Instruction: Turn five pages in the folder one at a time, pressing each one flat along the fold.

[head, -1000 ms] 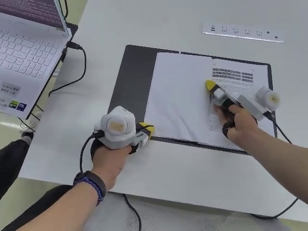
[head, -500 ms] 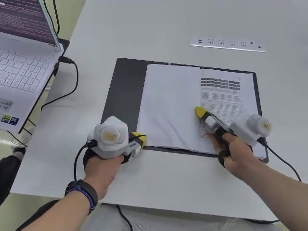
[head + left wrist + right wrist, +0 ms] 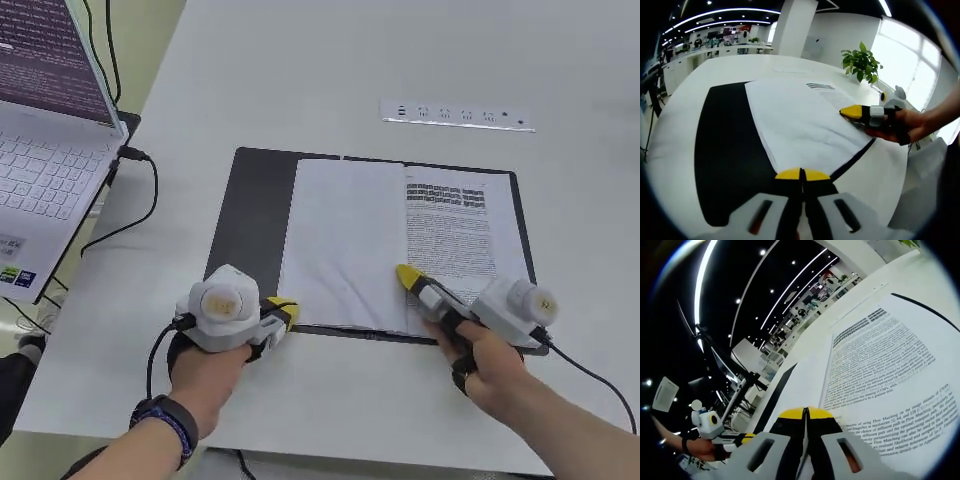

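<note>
Folder (image 3: 250, 220), open and flat on the white bench (image 3: 300, 80), its black inner cover bare on the left. A blank page (image 3: 345, 240) lies turned over across the middle and a printed page (image 3: 450, 225) lies on the right. The fold (image 3: 404, 230) between them is the long axis, running from the near edge straight away from the person.

The right tool (image 3: 408, 276) has its yellow tips closed together with nothing held. It rests on the paper at the near end of the fold and points obliquely away and to the left.

The left tool (image 3: 283, 310), also closed and empty, sits at the near edge by the blank page's near-left corner, well apart from the fold. Whether it presses down cannot be told.

The crease lies directly ahead of the right tool, and the printed page's free edge lies to its right. The right tool is judged the nearer for either a press along the fold or the next turn.
</note>
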